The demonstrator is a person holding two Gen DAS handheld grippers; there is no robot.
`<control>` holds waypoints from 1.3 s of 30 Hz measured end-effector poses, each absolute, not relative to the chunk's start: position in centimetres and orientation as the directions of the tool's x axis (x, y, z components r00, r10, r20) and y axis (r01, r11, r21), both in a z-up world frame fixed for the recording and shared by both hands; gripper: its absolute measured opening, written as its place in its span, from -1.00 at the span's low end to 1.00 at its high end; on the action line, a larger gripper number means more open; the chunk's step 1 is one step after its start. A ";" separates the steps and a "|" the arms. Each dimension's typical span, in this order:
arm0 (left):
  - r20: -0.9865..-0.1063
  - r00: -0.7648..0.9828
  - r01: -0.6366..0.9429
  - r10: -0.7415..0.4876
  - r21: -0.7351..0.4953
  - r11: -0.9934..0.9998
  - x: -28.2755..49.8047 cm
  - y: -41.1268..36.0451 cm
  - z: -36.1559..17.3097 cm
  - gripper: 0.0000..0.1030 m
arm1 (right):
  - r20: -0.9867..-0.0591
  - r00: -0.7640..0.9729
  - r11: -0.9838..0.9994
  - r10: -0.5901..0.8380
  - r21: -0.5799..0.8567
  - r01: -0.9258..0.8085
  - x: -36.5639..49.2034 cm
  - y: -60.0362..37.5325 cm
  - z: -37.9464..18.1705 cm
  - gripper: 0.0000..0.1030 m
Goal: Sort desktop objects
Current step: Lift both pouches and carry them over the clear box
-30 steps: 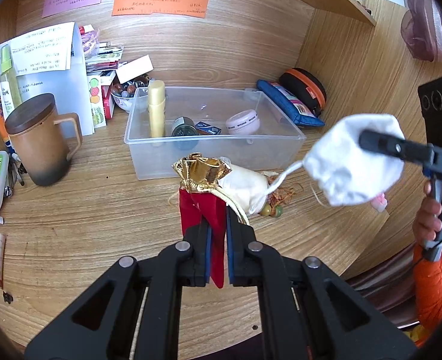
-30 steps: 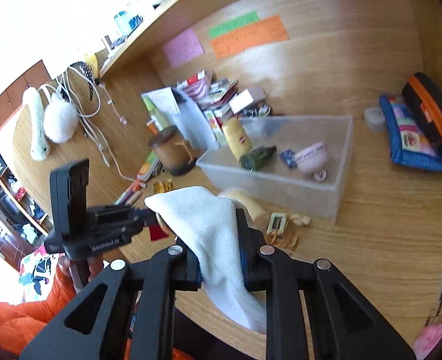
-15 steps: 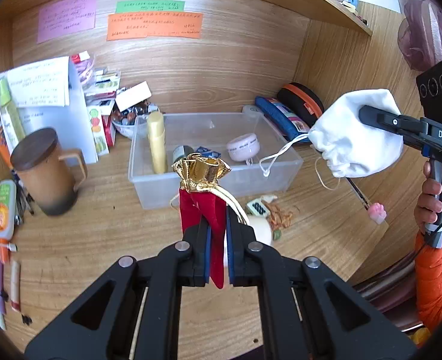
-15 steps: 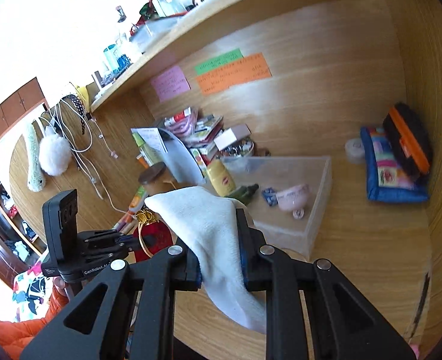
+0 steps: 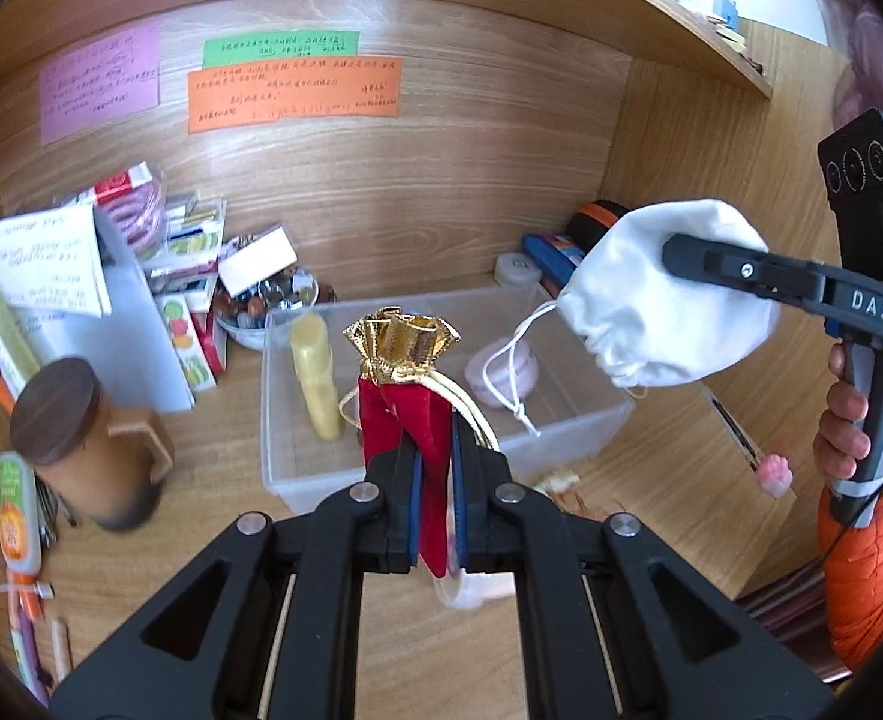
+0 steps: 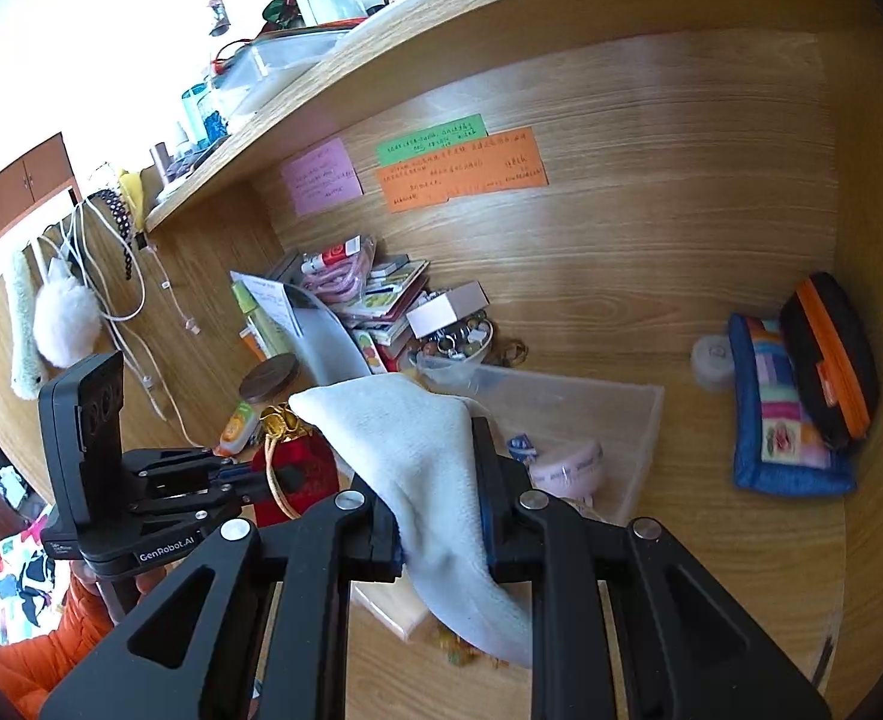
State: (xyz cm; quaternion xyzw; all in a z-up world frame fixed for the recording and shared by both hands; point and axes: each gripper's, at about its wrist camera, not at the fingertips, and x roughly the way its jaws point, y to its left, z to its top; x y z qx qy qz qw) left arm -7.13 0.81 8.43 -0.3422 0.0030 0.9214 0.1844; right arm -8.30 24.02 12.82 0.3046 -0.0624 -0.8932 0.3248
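My left gripper [image 5: 432,450] is shut on a red velvet pouch [image 5: 417,420] with a gold ruffled top, held above the near wall of a clear plastic bin [image 5: 567,414]. At the right of the left wrist view, my right gripper [image 5: 675,252] is shut on a white drawstring pouch [image 5: 651,324], its cord dangling over the bin. In the right wrist view the white pouch [image 6: 423,450] fills the jaws of the right gripper [image 6: 435,480], and the red pouch [image 6: 306,468] hangs in the left gripper [image 6: 288,477] at the left. The bin [image 6: 609,414] holds a yellow tube [image 5: 315,378] and a pink jar [image 5: 522,369].
A brown lidded mug [image 5: 81,450], paper stacks and a bead bowl [image 5: 273,300] crowd the left back corner. A blue pencil case [image 6: 783,414] and a black-orange case [image 6: 831,348] lie at the right. Small trinkets [image 5: 561,483] lie on the desk before the bin. A shelf overhangs.
Both grippers have risen with their pouches and pulled back from the desk. The cream pouch and trinkets in front of the bin have dropped out of sight behind the left gripper.
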 end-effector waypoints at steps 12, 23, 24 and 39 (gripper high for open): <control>-0.666 -0.662 -0.353 0.343 -0.126 -0.927 -13.7 1.7 6.8 -0.88 | -0.563 -0.586 -0.800 -0.583 0.271 0.536 -14.1 20.8 10.5 -0.69; -0.711 -0.607 -0.350 0.355 -0.163 -0.923 -18.0 1.9 3.2 -0.88 | -0.638 -0.544 -0.817 -0.545 0.257 0.517 -18.8 19.0 6.4 -0.69; -0.712 -0.605 -0.350 0.357 -0.165 -0.922 -18.2 1.9 3.0 -0.88 | -0.645 -0.545 -0.821 -0.536 0.248 0.515 -19.1 18.8 6.0 -0.69; -0.713 -0.614 -0.326 0.338 -0.161 -0.932 -18.4 1.3 2.6 -0.14 | -0.734 -0.520 -0.833 -0.437 0.113 0.541 -19.9 15.7 2.9 -0.40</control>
